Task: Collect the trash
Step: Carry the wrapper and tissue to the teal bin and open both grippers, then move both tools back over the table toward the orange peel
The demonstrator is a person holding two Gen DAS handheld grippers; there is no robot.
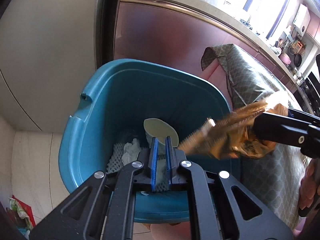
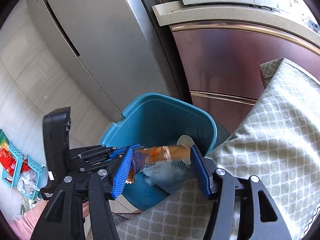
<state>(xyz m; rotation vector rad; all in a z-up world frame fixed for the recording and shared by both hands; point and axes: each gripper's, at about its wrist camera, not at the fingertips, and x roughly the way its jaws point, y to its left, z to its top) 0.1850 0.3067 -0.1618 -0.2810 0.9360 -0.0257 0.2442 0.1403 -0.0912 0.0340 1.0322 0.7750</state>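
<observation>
My right gripper [image 2: 162, 172], jaws spread wide, has the golden wrapper [image 2: 160, 156] loose between them above the blue bin [image 2: 160, 108], ready to drop, while my left gripper [image 1: 161, 160], nearly closed and empty, hangs over the bin.

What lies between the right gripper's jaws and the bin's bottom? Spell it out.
In the right wrist view, a gold snack wrapper spans the wide-open right gripper. Below it, inside the blue bin, lie crumpled tissue, foam netting and a paper cup.
</observation>
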